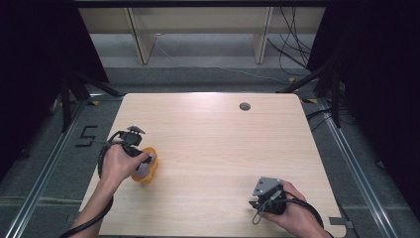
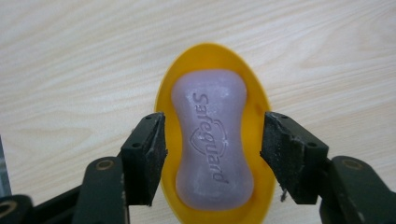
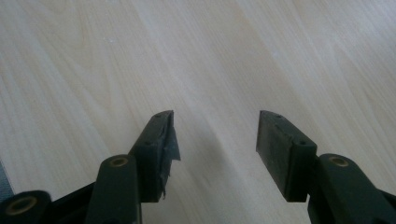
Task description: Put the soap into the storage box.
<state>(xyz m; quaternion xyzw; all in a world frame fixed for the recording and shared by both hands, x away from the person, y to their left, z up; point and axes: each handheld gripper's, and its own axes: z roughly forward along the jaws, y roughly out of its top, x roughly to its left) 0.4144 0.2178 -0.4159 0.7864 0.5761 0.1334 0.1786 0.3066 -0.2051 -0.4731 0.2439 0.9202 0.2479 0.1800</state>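
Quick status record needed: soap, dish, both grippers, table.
soap: pale purple bar of soap, embossed side up, lying in the dish
dish: yellow oval plastic soap dish, on the table's left side
left gripper: open, pads apart from the soap, jaws on either side of the dish
right gripper: open, nothing between the jaws
table: light wooden table

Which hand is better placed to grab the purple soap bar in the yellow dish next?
Left. Its tongs hang open astride the purple soap bar in the yellow oval dish; the right tongs face bare wooden table.
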